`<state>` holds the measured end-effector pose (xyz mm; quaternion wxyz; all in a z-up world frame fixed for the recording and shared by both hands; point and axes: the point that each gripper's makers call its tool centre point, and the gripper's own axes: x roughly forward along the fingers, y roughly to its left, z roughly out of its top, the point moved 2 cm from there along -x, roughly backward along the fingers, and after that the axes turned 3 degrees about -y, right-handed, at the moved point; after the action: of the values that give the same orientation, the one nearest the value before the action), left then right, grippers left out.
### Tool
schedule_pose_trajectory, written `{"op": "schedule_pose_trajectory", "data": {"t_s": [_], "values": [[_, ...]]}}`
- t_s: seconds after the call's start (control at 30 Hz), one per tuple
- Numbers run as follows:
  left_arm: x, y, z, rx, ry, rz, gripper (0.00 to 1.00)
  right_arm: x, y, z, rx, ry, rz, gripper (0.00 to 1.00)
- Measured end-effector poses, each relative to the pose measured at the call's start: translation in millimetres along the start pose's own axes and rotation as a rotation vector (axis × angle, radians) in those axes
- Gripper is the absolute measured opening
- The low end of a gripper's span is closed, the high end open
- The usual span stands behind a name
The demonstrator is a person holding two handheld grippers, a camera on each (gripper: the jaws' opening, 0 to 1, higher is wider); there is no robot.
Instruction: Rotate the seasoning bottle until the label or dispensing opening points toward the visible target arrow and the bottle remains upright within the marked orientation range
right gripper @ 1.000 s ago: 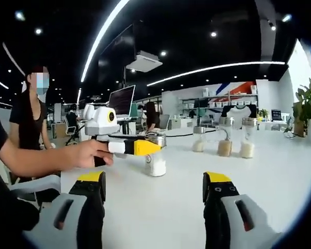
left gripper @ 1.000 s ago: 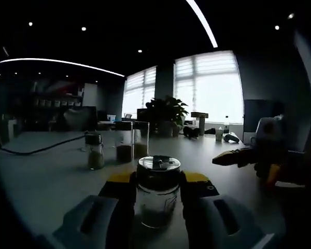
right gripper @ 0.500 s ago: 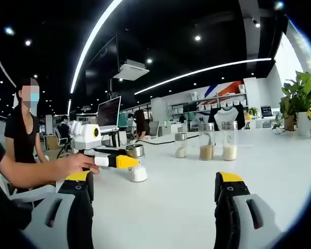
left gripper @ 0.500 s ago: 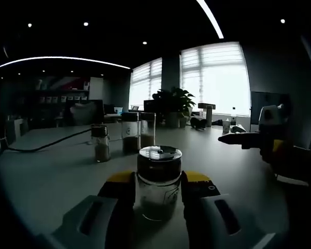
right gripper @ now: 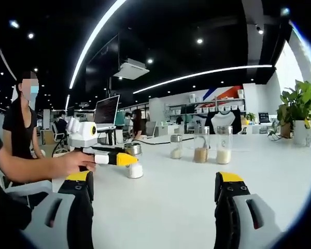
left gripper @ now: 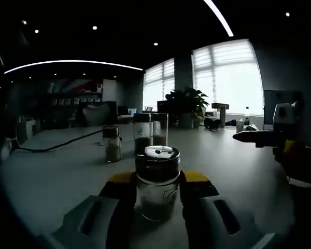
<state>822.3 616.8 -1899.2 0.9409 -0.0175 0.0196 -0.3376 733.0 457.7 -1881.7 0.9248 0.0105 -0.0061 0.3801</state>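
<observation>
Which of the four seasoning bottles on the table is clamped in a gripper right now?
The seasoning bottle with the dark lid, between the left gripper's jaws; the three other bottles stand free in a row behind it.

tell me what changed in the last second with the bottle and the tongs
Little changed. The left tongs stay shut on the seasoning bottle, upright on the table; its lid mark seems to have turned a bit. Both views swung, so the three jars only look shifted. The right tongs stay open and hold nothing.

Seasoning bottle [left gripper: 156,184]: clear glass, dark cap, pale granules, upright on table.
</observation>
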Motion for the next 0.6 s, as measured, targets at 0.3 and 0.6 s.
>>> {"op": "schedule_pose_trajectory", "data": {"t_s": [0.3,0.6], "values": [[-26.9,-4.3,12.8,-0.008,-0.029,0.053,0.79,-10.1,-3.6,-3.8,-0.024,0.008,-0.014,0.99],[-65.8,-21.7,18.1,-0.025,-0.050,0.102,1.00,-12.4,-12.1,-7.5,-0.022,0.009,-0.016,0.99]]}}
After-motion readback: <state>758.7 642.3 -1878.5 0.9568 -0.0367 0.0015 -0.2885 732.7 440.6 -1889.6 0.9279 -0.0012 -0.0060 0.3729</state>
